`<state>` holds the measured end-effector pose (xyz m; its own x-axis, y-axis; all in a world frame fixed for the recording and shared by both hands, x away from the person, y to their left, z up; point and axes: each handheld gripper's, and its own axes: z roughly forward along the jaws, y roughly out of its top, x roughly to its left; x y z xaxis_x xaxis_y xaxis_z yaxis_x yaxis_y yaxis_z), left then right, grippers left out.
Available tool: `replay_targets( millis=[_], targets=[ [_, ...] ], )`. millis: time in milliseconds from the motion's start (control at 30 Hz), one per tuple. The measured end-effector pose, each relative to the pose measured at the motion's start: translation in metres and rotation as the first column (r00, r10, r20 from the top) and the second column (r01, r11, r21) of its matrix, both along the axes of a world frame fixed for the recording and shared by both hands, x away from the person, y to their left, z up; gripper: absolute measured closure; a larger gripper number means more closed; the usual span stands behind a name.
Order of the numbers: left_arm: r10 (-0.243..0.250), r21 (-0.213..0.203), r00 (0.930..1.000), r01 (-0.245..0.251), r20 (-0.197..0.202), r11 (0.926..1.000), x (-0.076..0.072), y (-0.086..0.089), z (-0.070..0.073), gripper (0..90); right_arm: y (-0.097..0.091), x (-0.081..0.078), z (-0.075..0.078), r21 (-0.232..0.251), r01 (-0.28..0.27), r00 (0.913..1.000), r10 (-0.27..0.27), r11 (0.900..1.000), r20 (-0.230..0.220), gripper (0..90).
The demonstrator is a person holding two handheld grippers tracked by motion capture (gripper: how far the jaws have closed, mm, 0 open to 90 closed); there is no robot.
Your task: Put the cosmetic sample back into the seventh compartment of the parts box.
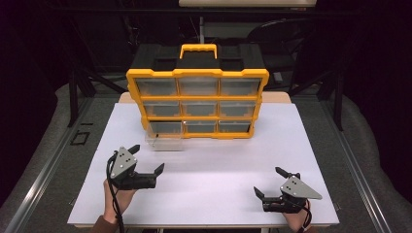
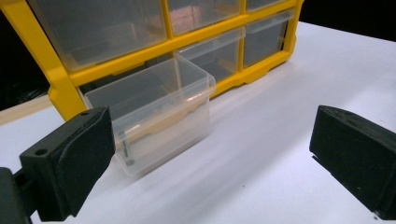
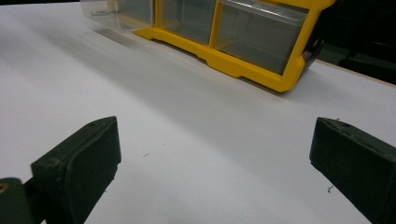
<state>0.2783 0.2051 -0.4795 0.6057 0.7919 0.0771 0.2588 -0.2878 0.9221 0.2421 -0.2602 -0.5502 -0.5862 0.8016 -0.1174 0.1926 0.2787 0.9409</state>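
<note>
White table, yellow organiser, bottom-left clear drawer pulled out; left gripper and right gripper both apart.

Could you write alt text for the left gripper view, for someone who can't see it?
A clear plastic drawer sticks out of the bottom row of a yellow organizer on a white table. The left gripper faces it, its two black jaws wide apart, holding nothing.

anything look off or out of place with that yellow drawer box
One thing: the bottom-left clear drawer is pulled most of the way out of the yellow organizer onto the white table, while the other drawers sit flush. Both the left gripper and the right gripper are open, apart from it.
</note>
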Motion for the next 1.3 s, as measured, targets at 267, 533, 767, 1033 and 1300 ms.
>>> replay_targets(
  millis=[267, 533, 767, 1033, 1300],
  targets=[
    [0.005, -0.003, 1.0, -0.005, 0.001, 1.0, -0.014, 0.007, -0.01, 0.1, 0.0, 0.0, 0.0, -0.001, 0.0, 1.0, 0.0, 1.0, 0.001, 1.4],
    [0.007, -0.01, 0.9999, -0.007, -0.016, 0.9999, -0.024, 0.017, -0.025, 0.0, 0.001, 0.0, -0.001, -0.003, 0.0, 1.0, 0.0, 1.0, -0.001, 1.4],
    [-0.029, -0.007, 0.999, 0.029, -0.034, 0.9996, -0.031, 0.023, -0.045, 0.0, 0.001, 0.0, -0.001, -0.005, 0.002, 1.0, -0.002, 1.0, -0.006, 1.4],
    [-0.043, -0.025, 0.9983, 0.042, -0.04, 0.9988, -0.035, 0.031, -0.063, 0.0, 0.001, 0.0, -0.001, -0.007, 0.002, 1.0, -0.002, 1.0, -0.005, 1.4],
    [-0.04, -0.015, 0.9971, 0.039, -0.065, 0.9991, -0.028, 0.03, -0.07, 0.0, -0.001, -0.001, -0.001, -0.008, 0.002, 1.0, -0.002, 1.0, -0.01, 1.4]
  ],
)
